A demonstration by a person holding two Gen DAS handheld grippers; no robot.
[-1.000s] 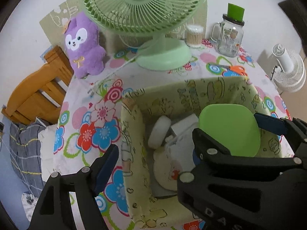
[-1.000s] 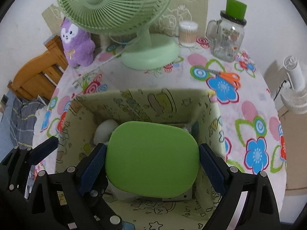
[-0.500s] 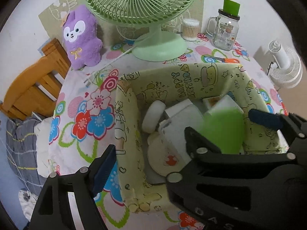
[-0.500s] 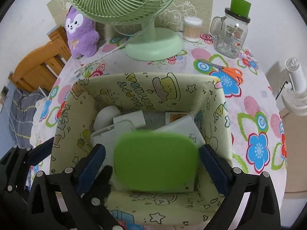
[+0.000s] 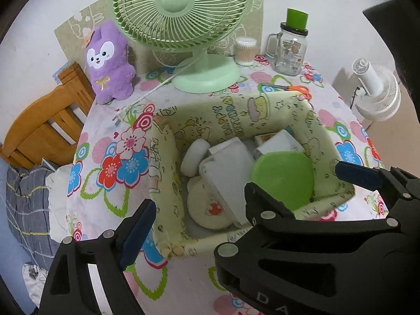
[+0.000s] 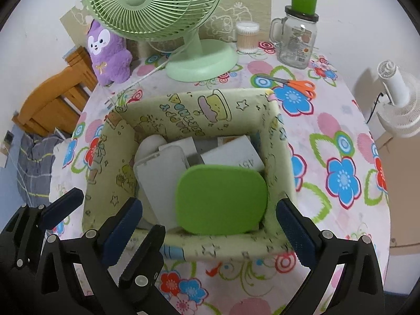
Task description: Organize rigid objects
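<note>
One table (image 6: 328, 136) under a flowered cloth. Behind its left edge, a wooden chair (image 5: 44, 128). At the back of the table, upright, a green fan (image 6: 155, 2). In the middle, an open fabric bin (image 6: 183, 110). Off the right edge, a white fan (image 6: 396, 97).

Above the bin's near rim, the right gripper (image 6: 210, 202): spread wide, pads flanking the lid from higher up and clear of it, gripping nothing. Interleaved on its left, the left gripper (image 5: 202, 202): jaws opening, straddling the bin's near left corner, nothing pinched between them.

Left of the green fan, a purple plush (image 6: 109, 52); right of it, a glass jar (image 6: 296, 44) with a green top.

Inside the bin, at its near right corner, the green lid (image 6: 221, 199), lying on top and leaning on white boxes (image 6: 162, 178). Lower down, a round printed disc (image 5: 207, 207); against the left wall, a white puck (image 5: 194, 157).

Near the jar, flat on the cloth, orange scissors (image 6: 299, 85). Between fan and jar, a swab tub (image 6: 246, 38).
</note>
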